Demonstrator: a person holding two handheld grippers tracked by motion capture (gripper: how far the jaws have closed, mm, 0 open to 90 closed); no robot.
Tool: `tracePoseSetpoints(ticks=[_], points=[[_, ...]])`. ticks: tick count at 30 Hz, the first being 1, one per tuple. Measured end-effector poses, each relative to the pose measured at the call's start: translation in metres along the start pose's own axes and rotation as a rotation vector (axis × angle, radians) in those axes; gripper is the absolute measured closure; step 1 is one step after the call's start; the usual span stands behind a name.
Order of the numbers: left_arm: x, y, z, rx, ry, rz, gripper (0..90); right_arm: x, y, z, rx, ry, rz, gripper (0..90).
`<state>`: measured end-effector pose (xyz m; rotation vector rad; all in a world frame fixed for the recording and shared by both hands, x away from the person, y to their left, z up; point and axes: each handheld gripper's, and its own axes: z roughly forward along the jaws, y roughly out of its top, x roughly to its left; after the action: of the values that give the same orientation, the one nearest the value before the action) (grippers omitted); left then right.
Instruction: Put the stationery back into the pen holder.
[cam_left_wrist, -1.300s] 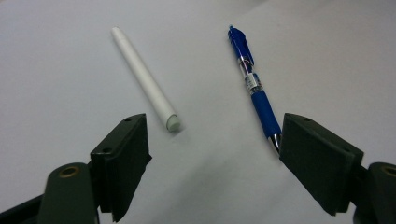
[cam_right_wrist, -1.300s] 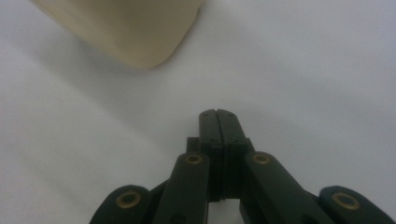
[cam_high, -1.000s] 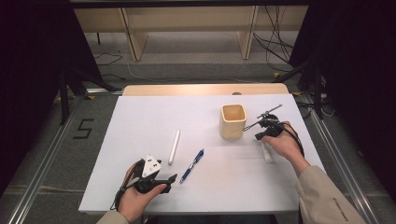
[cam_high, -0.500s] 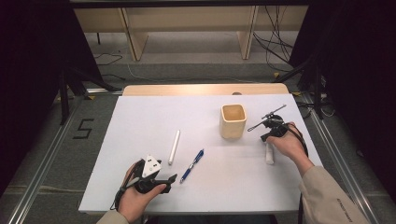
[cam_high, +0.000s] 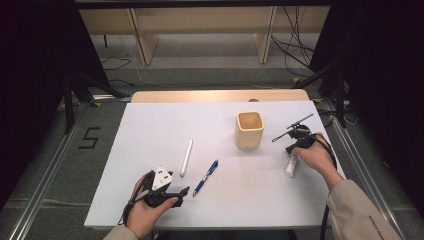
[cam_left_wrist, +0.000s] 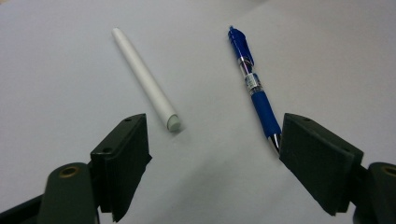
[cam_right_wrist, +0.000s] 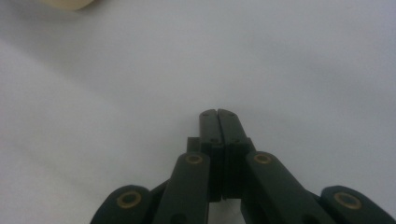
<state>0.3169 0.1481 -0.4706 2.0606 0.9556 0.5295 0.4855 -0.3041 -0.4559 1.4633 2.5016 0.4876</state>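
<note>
Bench with a white top carries a few small things. Near the front left, the left tongs rest low in a hand, jaws spread wide with nothing between them. In the left gripper view the left tongs point at two things lying just beyond the jaw tips: a white stick on the left and a blue pen on the right, neither touched. In the high view the white stick and the blue pen lie near the middle of the bench, side by side but apart, both slanting away toward the far right.

On the right side, the right tongs are held in the other hand with jaws pressed fully together and empty; in the right gripper view the right tongs hover over bare white surface. Just left of them in the high view stands a tan square cup, upright with its mouth open upward. A short white tube lies under the right hand, at its near-left edge; whether the hand touches it cannot be told.
</note>
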Motion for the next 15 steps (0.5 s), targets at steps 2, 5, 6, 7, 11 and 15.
tracePoseSetpoints(ticks=[2, 5, 6, 7, 11, 15], points=[[0.0, 0.0, 0.0, -0.002, 0.0, 0.001, 24.0, -0.003, -0.004, -0.001, 0.001, 0.002, 0.008, 90.0], [0.0, 0.0, 0.0, -0.004, 0.001, 0.003, 24.0, -0.006, -0.006, -0.002, 0.004, 0.005, 0.017, 90.0], [0.0, 0.0, 0.0, -0.004, 0.0, 0.002, 24.0, -0.007, -0.008, -0.002, 0.005, 0.004, 0.017, 90.0], [0.0, 0.0, 0.0, -0.002, 0.001, 0.003, 24.0, -0.007, -0.009, -0.002, 0.005, 0.005, 0.021, 90.0], [0.0, 0.0, 0.0, -0.004, 0.001, 0.001, 24.0, -0.01, -0.013, -0.004, 0.006, 0.01, 0.028, 90.0], [0.0, 0.0, -0.001, -0.003, 0.002, 0.001, 24.0, -0.011, -0.017, -0.006, 0.009, 0.007, 0.029, 90.0]])
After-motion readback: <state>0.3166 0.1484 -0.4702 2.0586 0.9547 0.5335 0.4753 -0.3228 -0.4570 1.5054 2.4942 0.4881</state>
